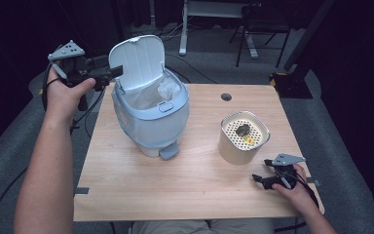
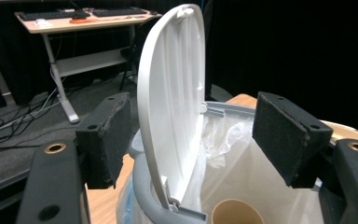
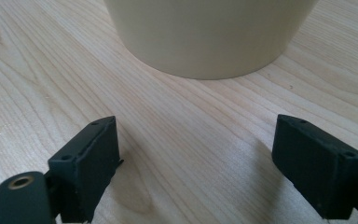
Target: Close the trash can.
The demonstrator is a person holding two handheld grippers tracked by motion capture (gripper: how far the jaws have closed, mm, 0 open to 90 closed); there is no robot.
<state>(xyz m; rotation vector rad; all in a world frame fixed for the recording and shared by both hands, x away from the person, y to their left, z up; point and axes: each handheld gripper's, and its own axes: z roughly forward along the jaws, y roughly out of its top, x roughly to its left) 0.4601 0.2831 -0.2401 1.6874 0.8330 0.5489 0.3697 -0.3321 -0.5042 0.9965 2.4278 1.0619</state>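
Note:
A pale blue pedal bin (image 1: 148,117) stands at the table's left with its white lid (image 1: 137,61) raised upright. A clear bag (image 2: 233,154) lines it, and a brown paper cup (image 2: 237,214) lies inside. My left gripper (image 1: 116,73) is held in the air at the lid's left edge. In the left gripper view the lid (image 2: 175,93) stands edge-on between the jaws of that gripper (image 2: 196,130), which are apart and not pressing on it. My right gripper (image 1: 258,179) rests open on the table, its jaws (image 3: 196,163) facing the cream container (image 3: 209,37).
The cream container (image 1: 243,137) has a perforated insert with dark and yellow scraps on it. The wooden table (image 1: 175,190) has a cable hole (image 1: 226,96) at the back. A desk (image 2: 74,23) with keyboards stands beyond, with cables on the floor.

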